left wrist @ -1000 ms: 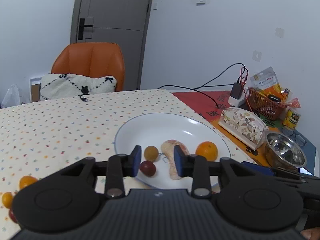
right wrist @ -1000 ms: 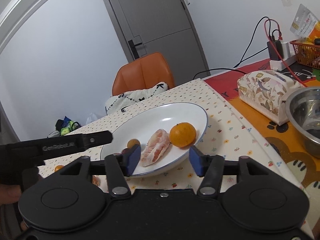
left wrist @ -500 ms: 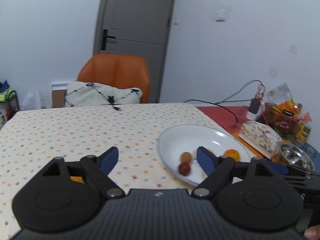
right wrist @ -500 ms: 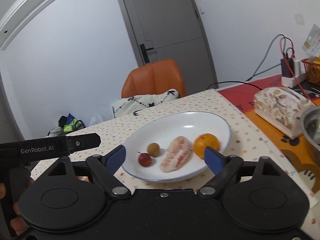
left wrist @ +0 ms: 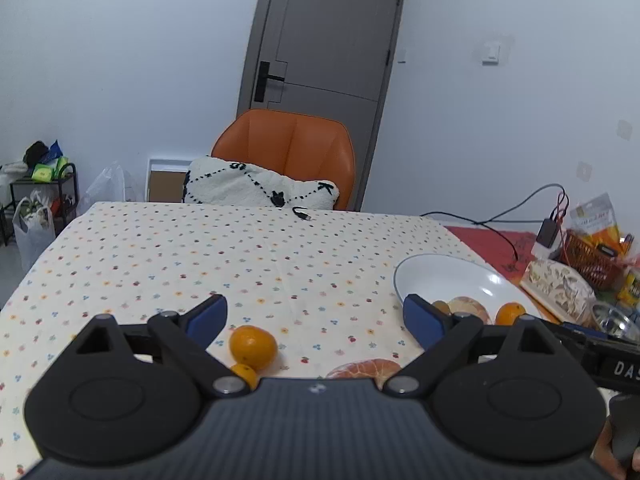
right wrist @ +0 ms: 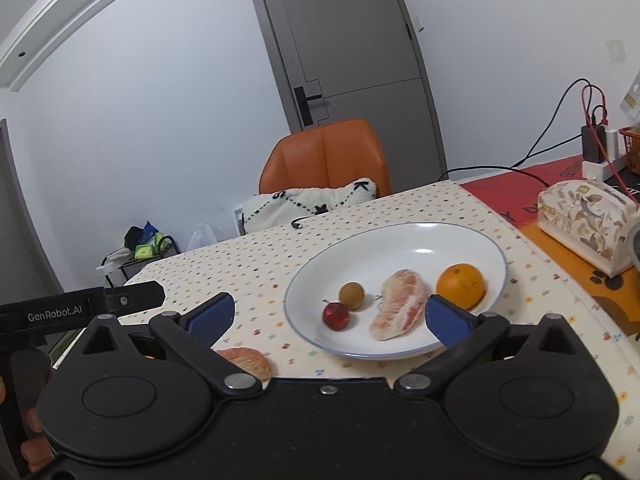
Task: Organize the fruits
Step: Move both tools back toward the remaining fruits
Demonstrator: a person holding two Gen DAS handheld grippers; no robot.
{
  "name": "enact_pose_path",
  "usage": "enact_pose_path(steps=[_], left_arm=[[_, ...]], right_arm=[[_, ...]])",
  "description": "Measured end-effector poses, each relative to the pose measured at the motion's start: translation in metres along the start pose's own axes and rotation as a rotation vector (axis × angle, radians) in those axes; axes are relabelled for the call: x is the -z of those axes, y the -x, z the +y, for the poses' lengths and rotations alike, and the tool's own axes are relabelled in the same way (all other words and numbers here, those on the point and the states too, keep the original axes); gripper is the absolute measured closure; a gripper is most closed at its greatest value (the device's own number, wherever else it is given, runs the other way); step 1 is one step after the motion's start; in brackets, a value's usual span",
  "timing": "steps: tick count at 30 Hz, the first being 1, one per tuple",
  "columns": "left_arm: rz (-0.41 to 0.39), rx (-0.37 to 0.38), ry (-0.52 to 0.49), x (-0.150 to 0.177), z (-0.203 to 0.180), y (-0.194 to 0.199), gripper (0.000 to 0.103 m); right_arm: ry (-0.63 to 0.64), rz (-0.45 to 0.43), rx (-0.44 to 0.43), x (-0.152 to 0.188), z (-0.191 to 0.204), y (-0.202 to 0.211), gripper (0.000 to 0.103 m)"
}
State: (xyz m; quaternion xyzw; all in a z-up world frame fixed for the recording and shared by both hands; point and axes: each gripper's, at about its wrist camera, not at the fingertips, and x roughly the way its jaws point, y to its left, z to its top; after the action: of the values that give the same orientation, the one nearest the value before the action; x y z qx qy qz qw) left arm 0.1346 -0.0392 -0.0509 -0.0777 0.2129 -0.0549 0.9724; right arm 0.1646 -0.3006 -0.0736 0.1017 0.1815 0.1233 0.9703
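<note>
Tangerine on cloth left of plate, small, glossy orange, roundish, no clear long axis. It sits between left gripper jaws, toward the left finger; jaws wide apart, empty. Right gripper also spread, empty, over plate; left is nearer.

Ahead of the right gripper sits the plate, holding four fruits in a row. Before the left gripper lie a mandarin, a kumquat touching it nearer the tool, and a peeled segment to their right.
</note>
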Motion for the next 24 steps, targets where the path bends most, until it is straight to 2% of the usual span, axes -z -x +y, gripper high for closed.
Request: enact_pose_path(steps=[5,13,24], left_arm=[[-0.023,-0.023,-0.024,-0.001,0.012,0.015,0.009],[-0.012,-0.06,0.015,-0.006,0.038,0.032,0.009],[-0.027,-0.122,0.047,-0.004,0.063,0.036,0.01]], right_arm=[[-0.029,-0.001,0.011,-0.004,0.005,0.003,0.0],[-0.107,0.035,-0.037,-0.014,0.012,0.005,0.0],[-0.065,0.026,-0.108,-0.017,0.032,0.005,0.0]])
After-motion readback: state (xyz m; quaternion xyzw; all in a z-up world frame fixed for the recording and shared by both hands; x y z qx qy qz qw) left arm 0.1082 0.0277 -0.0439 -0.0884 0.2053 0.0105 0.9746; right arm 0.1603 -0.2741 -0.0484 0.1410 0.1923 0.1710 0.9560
